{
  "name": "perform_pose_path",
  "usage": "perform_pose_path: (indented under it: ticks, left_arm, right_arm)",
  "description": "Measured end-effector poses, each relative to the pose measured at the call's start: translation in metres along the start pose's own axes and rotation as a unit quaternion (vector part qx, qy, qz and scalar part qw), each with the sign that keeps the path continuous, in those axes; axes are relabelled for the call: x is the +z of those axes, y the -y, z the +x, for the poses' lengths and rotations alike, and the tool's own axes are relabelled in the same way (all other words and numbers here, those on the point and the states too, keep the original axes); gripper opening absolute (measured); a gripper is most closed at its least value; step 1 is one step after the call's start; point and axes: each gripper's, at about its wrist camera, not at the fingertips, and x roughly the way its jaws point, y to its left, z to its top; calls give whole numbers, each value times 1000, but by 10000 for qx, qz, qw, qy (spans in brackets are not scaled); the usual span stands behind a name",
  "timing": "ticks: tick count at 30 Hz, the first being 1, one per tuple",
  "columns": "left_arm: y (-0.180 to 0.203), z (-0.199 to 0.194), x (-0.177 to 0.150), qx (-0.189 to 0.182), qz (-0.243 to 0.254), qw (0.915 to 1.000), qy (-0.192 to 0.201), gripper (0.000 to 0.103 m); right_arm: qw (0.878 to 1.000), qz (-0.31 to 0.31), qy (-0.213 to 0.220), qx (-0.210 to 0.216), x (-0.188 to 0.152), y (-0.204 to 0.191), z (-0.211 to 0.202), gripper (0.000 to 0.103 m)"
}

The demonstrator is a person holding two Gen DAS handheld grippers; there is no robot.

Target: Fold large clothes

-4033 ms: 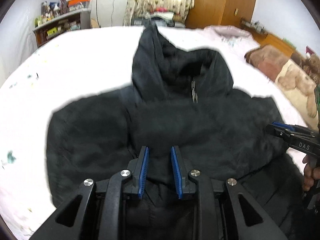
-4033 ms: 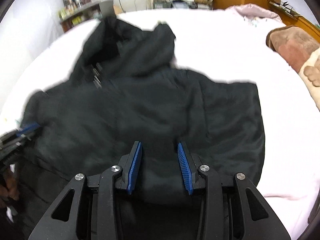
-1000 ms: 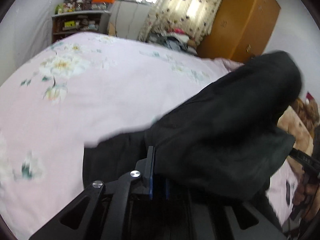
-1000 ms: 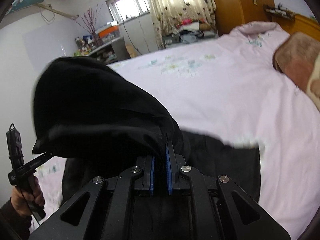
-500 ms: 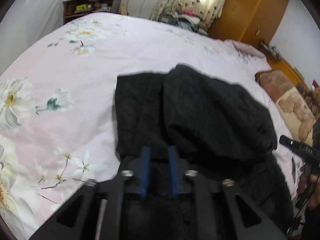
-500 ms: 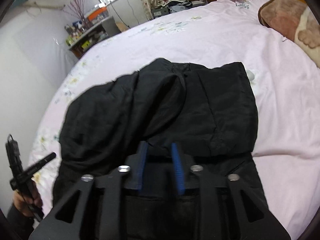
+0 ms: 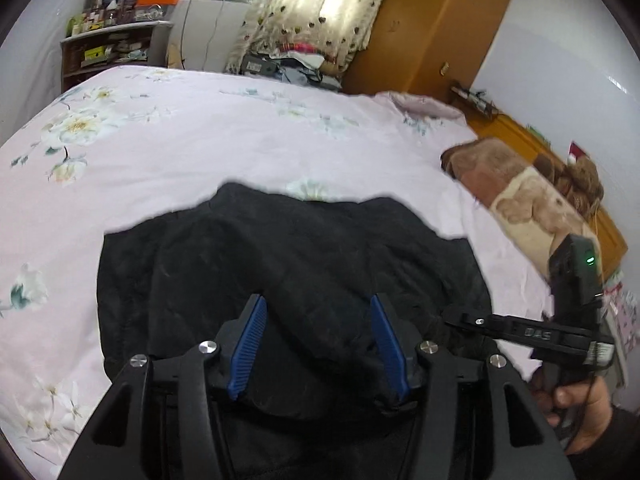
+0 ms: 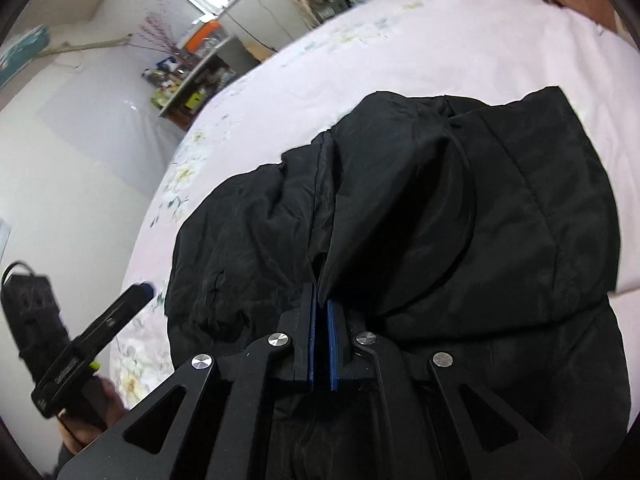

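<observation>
left gripper [image 7: 318, 344] jaws just opened, black jacket [image 7: 288, 264] released ahead | right gripper [image 8: 321, 350] jaws together, edge pinched? cannot tell | fold laid

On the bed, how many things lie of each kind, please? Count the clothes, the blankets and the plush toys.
Black jacket: 1
Brown blanket with a bear picture: 1
Brown plush toy: 1
Total: 3
All lie on the floral pink bedsheet.
</observation>
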Motion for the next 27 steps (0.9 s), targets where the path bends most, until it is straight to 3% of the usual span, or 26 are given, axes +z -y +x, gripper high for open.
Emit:
perform_pose_path:
  ticks: [4, 7, 14, 15, 17, 23, 27]
  left_arm:
    - [-18, 37, -42, 91, -367, 9971, -668, 56]
    - [-18, 42, -60, 219, -445, 9970, -592, 56]
    - [-7, 43, -59, 361, -419, 9964, -642, 56]
    - [-8, 43, -59, 342, -425, 9963, -657, 56]
    - [-8, 42, -60, 294, -467, 9961, -689, 56]
    - [-12, 23, -57, 68, -590, 9952, -775, 56]
    - [-17, -11, -38, 183, -481, 9983, -265, 56]
  right_arm:
    - [9986, 35, -324, -407, -27, 21, 24, 4]
    - [9981, 52, -339, -506, -30, 29, 34, 4]
    - [9962, -252, -315, -766, -25, 16, 28, 6]
    - [9962, -198, -364, -762, -26, 18, 29, 8]
    - [9963, -71, -367, -768, -27, 23, 24, 24]
    - [9957, -294, 204, -859, -14, 4, -13, 26]
    - [9903, -654, 707, -998, -1, -9, -36, 26]
